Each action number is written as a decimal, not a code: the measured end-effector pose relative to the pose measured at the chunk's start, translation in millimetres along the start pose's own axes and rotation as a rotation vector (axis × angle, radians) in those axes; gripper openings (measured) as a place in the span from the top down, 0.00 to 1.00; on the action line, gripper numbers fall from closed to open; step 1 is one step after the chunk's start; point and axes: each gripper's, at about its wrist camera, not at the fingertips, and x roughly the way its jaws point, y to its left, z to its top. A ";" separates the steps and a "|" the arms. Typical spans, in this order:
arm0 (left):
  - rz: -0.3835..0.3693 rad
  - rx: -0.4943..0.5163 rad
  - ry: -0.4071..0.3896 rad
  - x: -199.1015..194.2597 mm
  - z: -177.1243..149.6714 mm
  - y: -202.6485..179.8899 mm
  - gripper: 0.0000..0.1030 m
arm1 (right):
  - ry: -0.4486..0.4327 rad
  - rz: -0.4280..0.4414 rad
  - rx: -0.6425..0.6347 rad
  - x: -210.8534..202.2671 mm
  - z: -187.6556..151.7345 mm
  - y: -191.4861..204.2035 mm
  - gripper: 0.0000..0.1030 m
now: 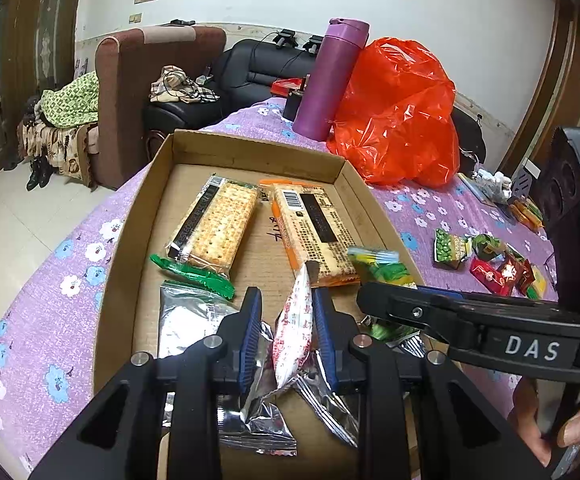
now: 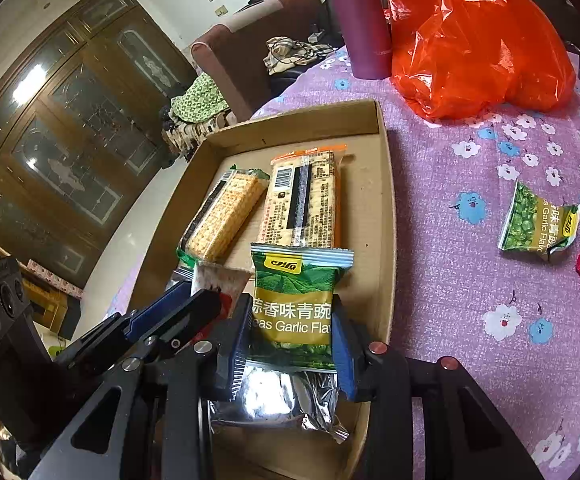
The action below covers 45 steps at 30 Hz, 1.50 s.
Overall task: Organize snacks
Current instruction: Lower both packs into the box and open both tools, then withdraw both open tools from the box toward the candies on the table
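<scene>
A shallow cardboard box [image 1: 250, 148] on the purple flowered table holds two cracker packs [image 1: 218, 224] [image 1: 314, 224], a green packet [image 1: 194, 274] and silver foil packets [image 1: 186, 320]. Over the box's near end my left gripper [image 1: 288, 308] is shut on a white and red snack packet [image 1: 294, 332] standing on edge. My right gripper [image 2: 290, 344] is shut on a green garlic-pea packet [image 2: 294, 308], held above a silver packet [image 2: 282, 400] at the near right of the box [image 2: 386, 200]. The two grippers sit close, side by side; the left gripper [image 2: 198, 290] shows at the left of the right wrist view.
Loose snacks lie on the cloth to the right of the box: a green pea packet [image 2: 534, 220] and red packets [image 1: 490, 274]. A purple bottle [image 1: 330, 80] and a red plastic bag [image 1: 398, 112] stand beyond the box. The table edge drops to the floor on the left.
</scene>
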 end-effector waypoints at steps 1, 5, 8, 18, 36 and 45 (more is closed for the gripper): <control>0.001 -0.001 -0.001 -0.8 0.2 -0.3 0.75 | -0.004 0.004 -0.002 -0.5 0.2 0.2 0.60; 0.005 -0.012 -0.004 -4.0 1.5 1.2 0.73 | -0.008 0.011 -0.008 -5.0 -0.9 1.4 0.57; 0.012 -0.014 -0.015 -8.1 3.2 1.1 0.67 | -0.023 0.021 -0.003 -12.6 -1.7 1.5 0.55; 0.008 0.024 -0.049 -23.9 8.4 -17.0 0.62 | -0.091 0.058 0.029 -50.5 -2.9 -12.5 0.55; -0.080 0.142 0.001 -16.5 10.8 -98.6 0.60 | -0.232 -0.070 0.237 -158.5 -23.3 -154.5 0.56; -0.203 0.190 0.145 26.9 11.2 -172.2 0.60 | -0.335 -0.193 0.362 -191.3 -26.9 -245.4 0.56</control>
